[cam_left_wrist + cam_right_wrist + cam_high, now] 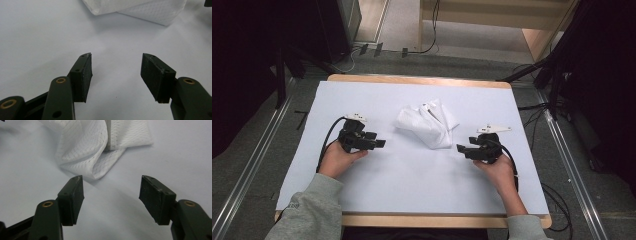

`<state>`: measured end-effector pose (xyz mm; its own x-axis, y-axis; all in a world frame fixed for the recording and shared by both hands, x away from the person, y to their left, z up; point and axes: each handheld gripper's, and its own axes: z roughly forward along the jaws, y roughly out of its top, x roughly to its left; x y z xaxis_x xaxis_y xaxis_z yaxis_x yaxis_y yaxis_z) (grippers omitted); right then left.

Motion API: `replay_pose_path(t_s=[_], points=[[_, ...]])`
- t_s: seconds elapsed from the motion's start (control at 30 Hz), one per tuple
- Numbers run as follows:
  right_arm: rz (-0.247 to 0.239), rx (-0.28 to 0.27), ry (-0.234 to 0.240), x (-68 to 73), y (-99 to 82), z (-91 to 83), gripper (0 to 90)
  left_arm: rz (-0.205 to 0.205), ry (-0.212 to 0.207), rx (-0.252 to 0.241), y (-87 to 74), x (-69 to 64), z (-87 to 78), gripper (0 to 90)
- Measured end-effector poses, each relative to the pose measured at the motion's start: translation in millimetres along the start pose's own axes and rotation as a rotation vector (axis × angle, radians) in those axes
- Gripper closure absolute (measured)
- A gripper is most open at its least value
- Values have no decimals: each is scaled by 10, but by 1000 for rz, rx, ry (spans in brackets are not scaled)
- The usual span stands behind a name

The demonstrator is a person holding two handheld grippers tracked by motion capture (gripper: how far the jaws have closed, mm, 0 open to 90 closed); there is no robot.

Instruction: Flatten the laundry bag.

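Observation:
A crumpled white mesh cloth lies in the middle of the white table cover. My left gripper rests low at the cloth's left, pointing right, jaws open with nothing between them. My right gripper sits to the cloth's right, pointing left, also open and empty. In the left gripper view the cloth lies ahead at the top, beyond the gripper. In the right gripper view the cloth lies just past the gripper, with a grey seam running down it.
The table has a wooden rim around the white cover. Black stands and cables line the floor at both sides. Bare cover stretches in front of the cloth between my hands.

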<state>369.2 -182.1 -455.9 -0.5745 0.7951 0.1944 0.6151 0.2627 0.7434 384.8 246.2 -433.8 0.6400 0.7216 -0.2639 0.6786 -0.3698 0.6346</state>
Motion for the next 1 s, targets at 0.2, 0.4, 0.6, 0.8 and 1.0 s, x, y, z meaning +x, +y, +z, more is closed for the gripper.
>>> replay_pose_path(t_s=[0.2,0.4,0.6,0.8,1.0], points=[[4,4,0,3,10,-9,397,-6,-15,0,7,6,0,404],[-5,3,4,27,9,-13,400,-2,-15,-5,11,11,-6,388],[6,2,7,24,3,-35,401,0,-13,-7,15,12,3,376],[13,14,13,30,6,-26,405,1,-14,-5,11,9,4,372],[-3,18,14,43,7,-21,399,1,-14,-7,10,8,0,371]])
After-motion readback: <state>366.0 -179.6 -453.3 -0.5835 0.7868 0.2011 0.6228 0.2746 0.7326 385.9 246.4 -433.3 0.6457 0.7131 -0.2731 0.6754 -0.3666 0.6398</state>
